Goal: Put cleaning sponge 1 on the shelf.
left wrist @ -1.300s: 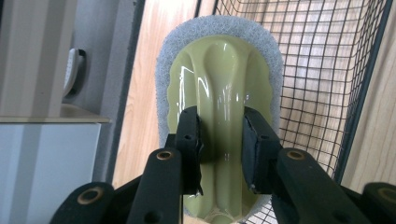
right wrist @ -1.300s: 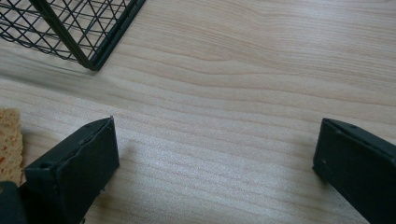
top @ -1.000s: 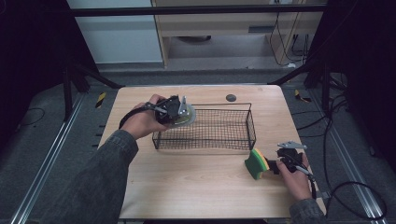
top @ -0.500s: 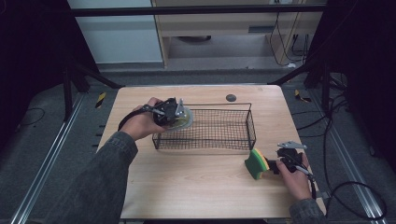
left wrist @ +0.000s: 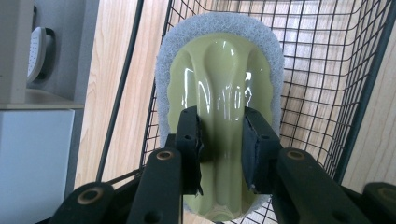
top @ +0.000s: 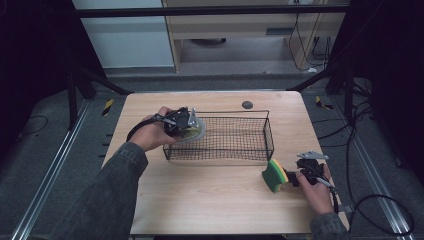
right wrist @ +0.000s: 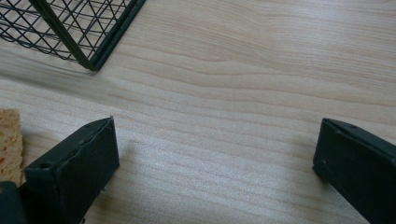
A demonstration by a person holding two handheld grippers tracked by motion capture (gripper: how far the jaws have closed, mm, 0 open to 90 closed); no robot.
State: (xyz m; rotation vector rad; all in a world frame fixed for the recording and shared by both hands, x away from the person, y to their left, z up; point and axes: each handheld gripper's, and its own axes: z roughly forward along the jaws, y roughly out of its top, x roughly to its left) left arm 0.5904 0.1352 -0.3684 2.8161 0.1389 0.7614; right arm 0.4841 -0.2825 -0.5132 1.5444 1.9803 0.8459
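A scrubbing brush [left wrist: 219, 70] with a glossy olive-green handle and a white-grey pad hangs over the left end of the black wire basket [top: 269, 134]. My left gripper [left wrist: 219, 135] is shut on the handle's ridge, and in the high view this gripper [top: 186, 125] sits at the basket's left rim. A yellow-and-green sponge [top: 274, 175] lies on the table near the basket's front right corner. My right gripper [top: 295, 176] rests beside it, and its jaws stand wide open over bare wood [right wrist: 215, 158]. The sponge's [right wrist: 9, 140] yellow edge lies outside the left jaw.
The wooden table [top: 210, 200] has free room in front of the basket. A small dark round disc [top: 247, 104] lies near the far edge. The basket's corner [right wrist: 93, 60] is just ahead of the right gripper. Dark floor and metal rails surround the table.
My left gripper has shifted slightly down in the picture with the brush, staying at the basket's left end. The right hand and the sponge have not moved.
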